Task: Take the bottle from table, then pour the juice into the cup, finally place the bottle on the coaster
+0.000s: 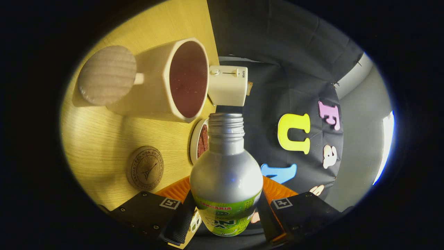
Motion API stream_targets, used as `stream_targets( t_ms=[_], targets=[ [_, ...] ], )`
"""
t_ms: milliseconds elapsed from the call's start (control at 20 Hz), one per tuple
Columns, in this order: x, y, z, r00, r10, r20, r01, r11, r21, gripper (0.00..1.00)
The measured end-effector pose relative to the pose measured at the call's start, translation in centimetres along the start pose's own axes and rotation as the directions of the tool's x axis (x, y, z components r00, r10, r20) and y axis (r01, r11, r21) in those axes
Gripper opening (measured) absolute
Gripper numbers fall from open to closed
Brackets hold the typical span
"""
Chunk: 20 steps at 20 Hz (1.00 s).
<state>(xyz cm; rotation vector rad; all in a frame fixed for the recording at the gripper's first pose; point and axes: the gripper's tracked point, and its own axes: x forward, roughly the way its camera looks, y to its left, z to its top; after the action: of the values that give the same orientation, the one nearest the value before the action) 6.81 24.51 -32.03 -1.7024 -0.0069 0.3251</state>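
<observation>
My gripper point(225, 211) is shut on a silver bottle point(226, 170) with a green label, and both black fingers point(180, 218) press on its sides. The whole view is rolled, so the table stands almost on edge. The bottle's open threaded neck point(226, 125) points toward the rim of a big cream cup point(163, 81) just ahead. The cup's inside point(188, 79) looks dark reddish-brown. A round cork coaster point(145, 168) with a printed emblem lies on the light wooden table point(100, 135), beside the left finger and nearer than the cup.
A round wooden lid or disc point(107, 75) sits against the cup's far side. A small cream toaster-like box point(228, 85) stands past the cup's rim. A white dish point(199, 140) with something dark in it lies right behind the bottle's neck.
</observation>
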Motion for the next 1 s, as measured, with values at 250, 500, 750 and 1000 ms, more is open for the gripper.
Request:
stream_targets(
  t_ms=[250, 500, 750, 1000],
  targets=[
    [0.2, -0.7, 0.3, 0.999, -0.031, 0.014, 0.032, 0.999, -0.039, 0.81],
    [-0.5, -1.1, 0.6, 0.998, -0.052, 0.029, 0.055, 0.995, -0.086, 0.81],
    [-0.2, -0.9, 0.3, 0.999, -0.045, 0.02, 0.046, 0.994, -0.096, 0.81],
    [-0.1, -1.4, 0.3, 0.998, -0.052, 0.031, 0.055, 0.992, -0.109, 0.81]
  ],
)
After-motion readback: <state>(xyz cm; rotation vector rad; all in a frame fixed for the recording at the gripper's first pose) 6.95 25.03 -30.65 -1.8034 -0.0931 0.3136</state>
